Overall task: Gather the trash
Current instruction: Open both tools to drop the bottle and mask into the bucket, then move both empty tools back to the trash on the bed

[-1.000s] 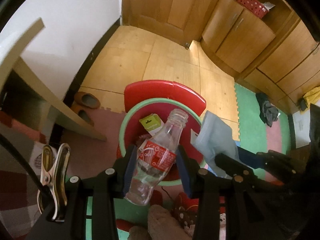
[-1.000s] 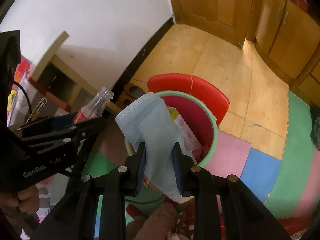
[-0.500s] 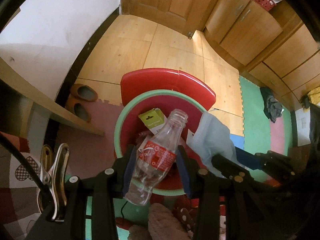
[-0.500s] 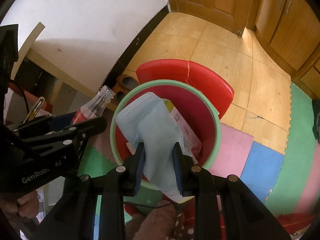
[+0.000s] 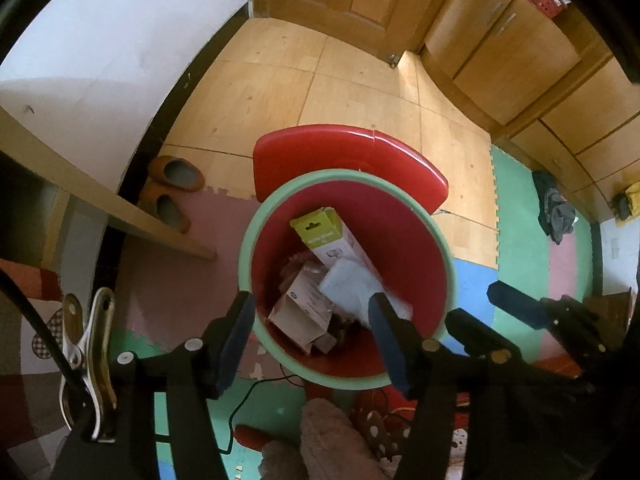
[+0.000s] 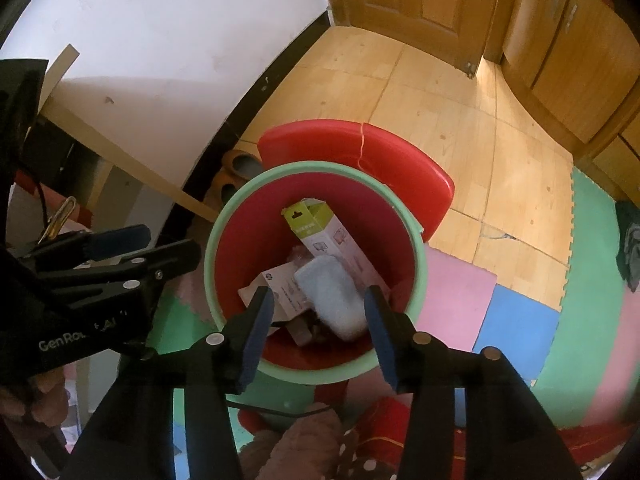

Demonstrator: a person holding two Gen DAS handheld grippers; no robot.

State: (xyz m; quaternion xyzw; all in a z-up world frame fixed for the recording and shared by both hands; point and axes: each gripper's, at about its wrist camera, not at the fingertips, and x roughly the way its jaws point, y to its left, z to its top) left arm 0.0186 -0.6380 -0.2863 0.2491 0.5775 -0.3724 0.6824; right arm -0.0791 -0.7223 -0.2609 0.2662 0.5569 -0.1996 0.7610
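A red bin with a green rim (image 5: 245, 248) (image 6: 210, 248) stands on the floor right below both grippers. Inside lie a green-and-white carton (image 5: 320, 236) (image 6: 316, 224), a flat cardboard box (image 5: 300, 312) and a light blue face mask (image 5: 352, 288) (image 6: 332, 292) on top. I cannot make out the clear bottle among the trash. My left gripper (image 5: 310, 320) hangs open over the bin's near rim with nothing in it. My right gripper (image 6: 318, 320) is open too, just above the mask. Each gripper shows at the side of the other's view.
The bin's red lid (image 5: 348, 152) stands up behind it. Brown slippers (image 5: 176, 172) lie under a wooden shelf edge (image 5: 120, 216) on the left. Coloured foam mats (image 6: 516, 320) cover the near floor, and wooden cupboards (image 5: 512, 40) line the far right. A fuzzy slipper (image 5: 332, 440) and a black cable (image 5: 244, 396) are at the bottom.
Both grippers have opened above the bin. The bottle has left the left gripper, and the blue mask has dropped from the right gripper into the bin.
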